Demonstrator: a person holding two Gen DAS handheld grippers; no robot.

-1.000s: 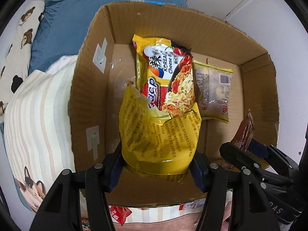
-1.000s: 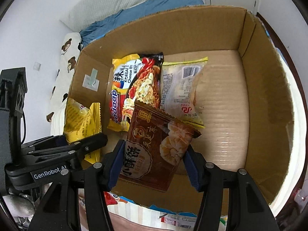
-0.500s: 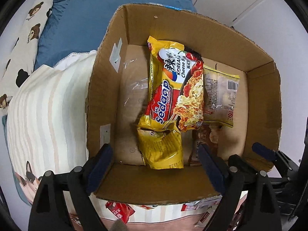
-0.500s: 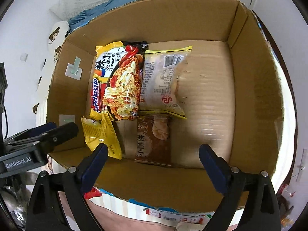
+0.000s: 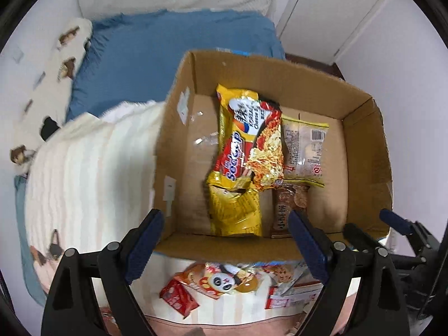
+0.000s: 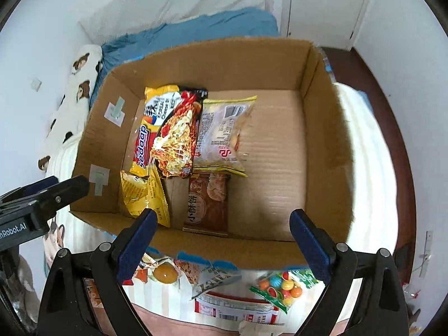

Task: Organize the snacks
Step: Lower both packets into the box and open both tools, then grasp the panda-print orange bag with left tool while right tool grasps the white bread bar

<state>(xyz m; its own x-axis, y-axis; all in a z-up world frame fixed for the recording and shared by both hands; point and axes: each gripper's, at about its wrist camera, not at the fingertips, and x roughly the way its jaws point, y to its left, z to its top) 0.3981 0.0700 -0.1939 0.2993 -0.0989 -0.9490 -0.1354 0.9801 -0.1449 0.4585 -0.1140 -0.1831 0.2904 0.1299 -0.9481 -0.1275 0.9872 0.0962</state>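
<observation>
A cardboard box (image 5: 361, 151) (image 6: 322, 140) sits on a bed. Inside lie a yellow snack bag (image 5: 235, 212) (image 6: 145, 196), a brown biscuit pack (image 5: 288, 210) (image 6: 208, 204), a red-yellow noodle packet (image 5: 249, 140) (image 6: 170, 131) and a clear pastry pack (image 5: 305, 148) (image 6: 224, 134). My left gripper (image 5: 224, 243) is open and empty above the box's near edge. My right gripper (image 6: 221, 240) is open and empty too, beside it.
Loose snacks lie on the striped blanket in front of the box: a panda pack (image 5: 224, 278), red packets (image 5: 179, 296), a candy bag (image 6: 280, 285), a silver pack (image 6: 215, 277). Blue pillow (image 5: 168, 44) behind; white walls around.
A second ago both grippers held packs over the box. They let go of the yellow bag and the brown pack into the box, opened wide and pulled back and up.
</observation>
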